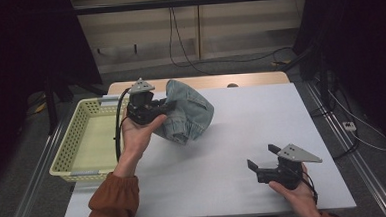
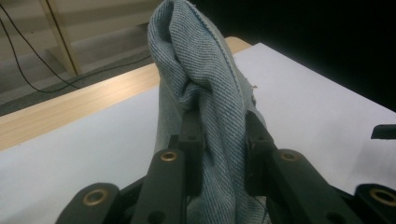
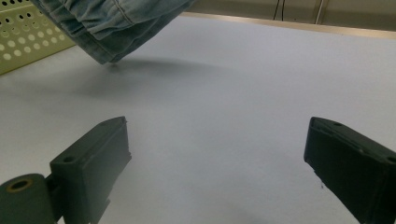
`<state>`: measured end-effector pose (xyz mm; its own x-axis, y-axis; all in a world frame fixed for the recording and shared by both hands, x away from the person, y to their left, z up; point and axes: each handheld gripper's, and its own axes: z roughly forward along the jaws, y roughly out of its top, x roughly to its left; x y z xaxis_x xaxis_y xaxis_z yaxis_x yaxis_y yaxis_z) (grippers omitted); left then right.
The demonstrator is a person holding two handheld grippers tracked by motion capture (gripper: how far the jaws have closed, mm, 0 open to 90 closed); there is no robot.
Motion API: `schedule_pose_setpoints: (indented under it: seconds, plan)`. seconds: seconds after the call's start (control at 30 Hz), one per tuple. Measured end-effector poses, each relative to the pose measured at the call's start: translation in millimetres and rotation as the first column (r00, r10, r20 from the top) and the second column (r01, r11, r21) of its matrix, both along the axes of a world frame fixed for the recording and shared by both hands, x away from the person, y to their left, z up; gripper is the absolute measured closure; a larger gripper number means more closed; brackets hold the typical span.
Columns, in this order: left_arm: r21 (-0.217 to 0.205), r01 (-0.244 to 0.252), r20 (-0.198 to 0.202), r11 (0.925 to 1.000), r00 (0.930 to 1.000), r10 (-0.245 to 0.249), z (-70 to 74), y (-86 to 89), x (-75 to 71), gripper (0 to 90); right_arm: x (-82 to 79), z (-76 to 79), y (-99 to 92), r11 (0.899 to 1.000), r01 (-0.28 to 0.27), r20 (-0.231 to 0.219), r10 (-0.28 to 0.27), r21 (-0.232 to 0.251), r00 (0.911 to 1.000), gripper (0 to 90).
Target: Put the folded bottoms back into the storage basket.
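My left hand-held gripper (image 1: pixel 168 106) is pinching a bunched fold of the jeans (image 1: pixel 188 111), and in the left gripper view the denim (image 2: pixel 205 79) is squeezed tight between the two black jaws, standing up past them in a thick roll. I hold them by a gathered fold because that gives the narrow jaws enough cloth to bite on. The jeans hang clear of the worktop (image 1: pixel 242 131) just right of the basket (image 1: pixel 73 145); in the right gripper view their lowest corner (image 3: pixel 109 42) floats above its own shadow, so nothing drags. I judge the lift is there to get the bundle over the basket's rim, since the basket sits just beside my left hand and looks empty. My right hand-held gripper (image 1: pixel 263 156) rests low at the near right of the worktop, well apart from the denim, its jaws spread wide with nothing between them (image 3: pixel 215 154). I keep it back and open, ready to catch a loose end if the cloth sags. The risk, as I see it, is a trailing leg snagging the basket's edge.
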<state>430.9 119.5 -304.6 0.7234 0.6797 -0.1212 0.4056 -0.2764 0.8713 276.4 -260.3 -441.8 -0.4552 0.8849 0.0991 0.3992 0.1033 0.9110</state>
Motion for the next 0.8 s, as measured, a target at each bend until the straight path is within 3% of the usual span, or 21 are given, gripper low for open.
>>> schedule_pose_setpoints:
  seconds: [0.33,0.43,0.53,0.8]
  plan:
    - [-0.027,-0.033,0.025,0.9991,0.9991,0.034,9.9,16.1,-6.4,74.3,0.1,0.0,0.1,1.000,0.000,0.000,0.000,0.000,1.0000,6.9]
    - [-0.009,-0.047,0.046,0.9988,0.9978,0.048,13.4,18.9,-10.1,74.4,0.2,-0.1,0.2,1.000,-0.001,0.000,0.001,0.000,1.0000,6.9]
    - [-0.001,-0.051,0.063,0.9987,0.9967,0.051,16.9,22.7,-13.9,74.4,0.1,0.0,0.0,1.000,0.001,0.002,-0.001,0.000,1.0000,6.8]
    - [-0.026,-0.049,0.089,0.9985,0.9947,0.051,25.0,34.2,-21.5,74.4,0.0,0.0,0.4,1.000,-0.001,0.001,0.001,0.000,1.0000,6.9]
